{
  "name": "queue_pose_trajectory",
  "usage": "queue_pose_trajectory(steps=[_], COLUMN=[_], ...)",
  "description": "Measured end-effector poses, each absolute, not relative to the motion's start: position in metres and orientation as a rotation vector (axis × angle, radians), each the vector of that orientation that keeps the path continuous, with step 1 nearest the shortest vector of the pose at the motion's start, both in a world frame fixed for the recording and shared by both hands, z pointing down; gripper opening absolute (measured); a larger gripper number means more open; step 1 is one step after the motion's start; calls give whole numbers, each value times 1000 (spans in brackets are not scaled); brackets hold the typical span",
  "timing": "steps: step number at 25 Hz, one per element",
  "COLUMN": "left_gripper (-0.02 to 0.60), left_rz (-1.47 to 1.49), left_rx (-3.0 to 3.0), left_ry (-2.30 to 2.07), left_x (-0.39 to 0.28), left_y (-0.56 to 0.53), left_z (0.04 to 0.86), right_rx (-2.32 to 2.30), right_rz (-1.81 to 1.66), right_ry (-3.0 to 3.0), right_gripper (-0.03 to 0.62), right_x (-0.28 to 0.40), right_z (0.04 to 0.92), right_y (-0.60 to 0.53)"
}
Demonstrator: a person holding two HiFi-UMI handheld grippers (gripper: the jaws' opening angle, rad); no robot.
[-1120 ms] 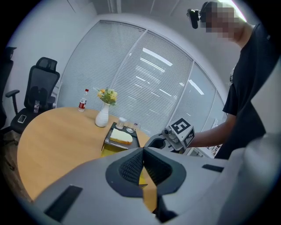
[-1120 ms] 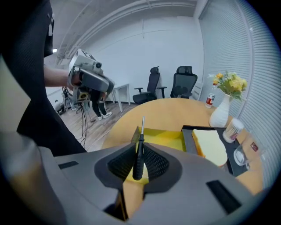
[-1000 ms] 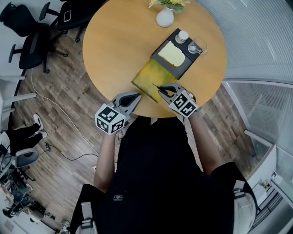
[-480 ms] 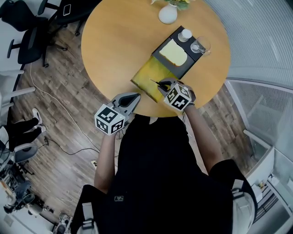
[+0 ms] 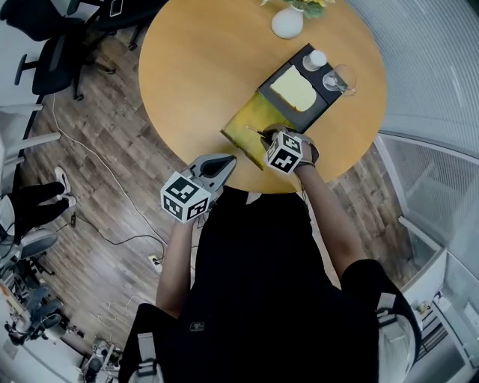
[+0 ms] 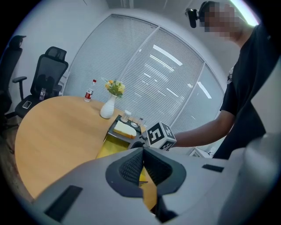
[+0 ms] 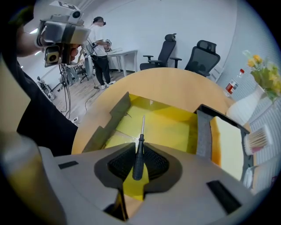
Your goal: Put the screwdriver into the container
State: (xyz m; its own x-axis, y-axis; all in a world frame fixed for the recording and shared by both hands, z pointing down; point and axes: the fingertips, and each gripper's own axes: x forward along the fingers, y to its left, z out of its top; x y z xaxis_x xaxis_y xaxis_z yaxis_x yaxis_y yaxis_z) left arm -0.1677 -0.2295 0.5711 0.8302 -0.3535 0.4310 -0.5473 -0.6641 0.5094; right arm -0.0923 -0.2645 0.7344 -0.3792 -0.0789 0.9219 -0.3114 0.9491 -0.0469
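So the screwdriver (image 7: 140, 151) is pinched by its black handle between the pads of the right gripper (image 7: 139, 146). The jaws are only a little apart, clamped on that handle, and the thin metal shaft sticks out forward past the tips. It's hanging over the open yellow container (image 7: 171, 127), tip pointing across the yellow floor, and I can't tell whether it's touching anything down there. The container has its cardboard flap (image 7: 115, 115) folded out on the left side. Right up against the far end of the container sits a dark tray (image 5: 318, 105) with a pale yellow block (image 5: 293, 88) on it, plus a small white-capped bottle (image 5: 316, 59) and a clear glass (image 5: 340, 78) at its far edge. Further back there's a white vase (image 5: 287, 22) with flowers. All of it's on a round wooden table (image 5: 202, 67). The left gripper (image 6: 142, 150) is off by the near edge of the table, well left of the container, jaws pressed together with nothing in them.
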Motion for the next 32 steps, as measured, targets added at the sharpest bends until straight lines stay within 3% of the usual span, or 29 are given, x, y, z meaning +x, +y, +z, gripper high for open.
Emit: queue_pose_trajectory(steps=[22,26,32], left_gripper=[5,5,5], left_rz=[401,398,393], left_rx=[2349,2358,2374], left_ry=[-610,-610,-605], left_x=[-158,-159,-160], left_y=[-233,-235,-235], left_z=[579,576,570], right_rx=[365,404,496], right_rz=[356,365,340], right_ry=[-1819,-1840,-1910], right_gripper=[55,130,149], right_x=[-79,-81,-80], right_z=[779,776,759], right_y=[-278,-278,-277])
